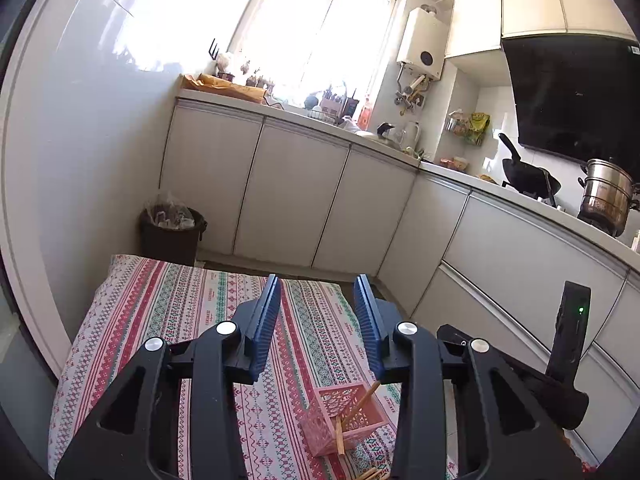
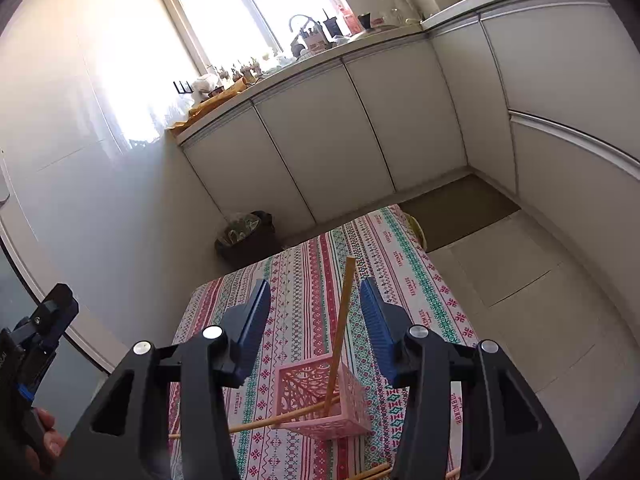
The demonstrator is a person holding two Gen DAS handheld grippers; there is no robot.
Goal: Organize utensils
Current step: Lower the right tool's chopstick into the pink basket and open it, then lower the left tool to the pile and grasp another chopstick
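A pink basket [image 2: 324, 396] stands on a small counter [image 2: 404, 280] covered with a striped, patterned cloth. In the right wrist view the basket sits at about 6 o'clock, low between the two blue fingers. One chopstick [image 2: 340, 328] stands in the basket, leaning against its rim, its upper end pointing toward 12 o'clock and rising between the fingers without touching either pad. A second chopstick [image 2: 256, 424] lies across the basket's near edge, its free end pointing toward 8 o'clock. More chopsticks [image 2: 372, 472] lie on the cloth at the bottom edge, at about 5 o'clock from the basket.

The right hand-held gripper [image 2: 316, 312] is open, its pads well apart and pressing on nothing. The left hand-held gripper [image 1: 318, 304] is open too, with only cloth showing between its fingers. In the left wrist view the basket [image 1: 344, 416] sits at 5 o'clock below the fingers, tilted in the picture, with a chopstick [image 1: 366, 398] sticking out toward 1 o'clock.

At 8 o'clock in the right wrist view, part of the left device and a hand [image 2: 44, 440] holding it show at the edge.

Beyond the counter, at 11 o'clock, a dark bin [image 2: 248, 240] stands against white cabinets [image 2: 320, 128]. A bright window [image 1: 320, 32] fills the top, and a wok [image 1: 528, 176] and a steel pot [image 1: 608, 196] sit at 3 o'clock in the left wrist view.
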